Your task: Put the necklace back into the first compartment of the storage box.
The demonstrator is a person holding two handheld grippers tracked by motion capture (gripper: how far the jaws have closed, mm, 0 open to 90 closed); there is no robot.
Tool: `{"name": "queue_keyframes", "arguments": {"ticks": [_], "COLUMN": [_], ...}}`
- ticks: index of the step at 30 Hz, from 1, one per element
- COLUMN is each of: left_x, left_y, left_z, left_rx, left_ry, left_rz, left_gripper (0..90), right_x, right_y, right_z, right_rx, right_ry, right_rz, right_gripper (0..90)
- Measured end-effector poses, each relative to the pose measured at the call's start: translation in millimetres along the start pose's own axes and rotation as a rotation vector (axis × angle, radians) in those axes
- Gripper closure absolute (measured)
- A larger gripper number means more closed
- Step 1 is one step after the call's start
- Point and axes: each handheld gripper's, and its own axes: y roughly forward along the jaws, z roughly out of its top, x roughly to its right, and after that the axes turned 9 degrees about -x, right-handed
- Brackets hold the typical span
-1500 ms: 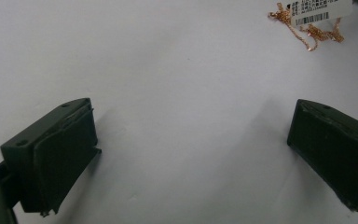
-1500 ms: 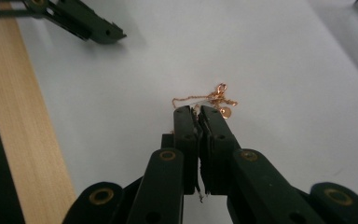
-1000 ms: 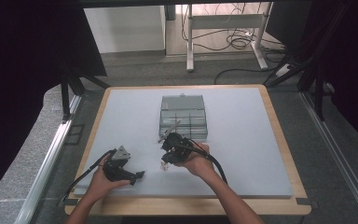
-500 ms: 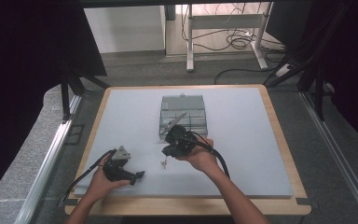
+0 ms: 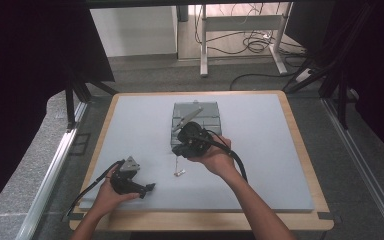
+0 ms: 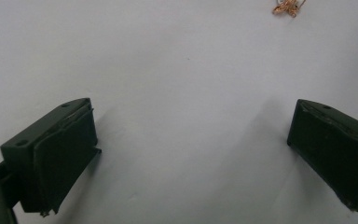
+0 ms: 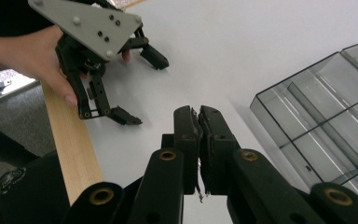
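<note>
The right gripper [image 5: 186, 142] is up off the grey mat [image 5: 280, 150], next to the clear box with little rooms [image 5: 197, 117], and its jaws are squeezed tight on a thin little chain [image 7: 199, 189] that hangs down between them. The left gripper [image 5: 147, 189] sits low on the mat near the front edge with its jaws wide apart and holding nothing. Another small gold chain [image 5: 179, 173] lies on the mat between the two grippers.

High view looks down on the table [image 5: 280, 150]; gripper views skim it closely.
</note>
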Motion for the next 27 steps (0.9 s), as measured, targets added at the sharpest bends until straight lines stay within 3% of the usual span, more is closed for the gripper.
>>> {"name": "queue_keyframes", "arguments": {"ticks": [27], "left_x": [0.0], "left_y": [-0.1], "left_z": [-0.1], "left_rx": [-0.002], "left_ry": [0.0], "left_rz": [0.0], "left_gripper": [1.2], "right_x": [10.5], "right_y": [-44.8], "right_z": [36.7], "right_rx": [0.104], "right_ry": [0.017], "right_rz": [-0.02], "right_gripper": [84.7]}}
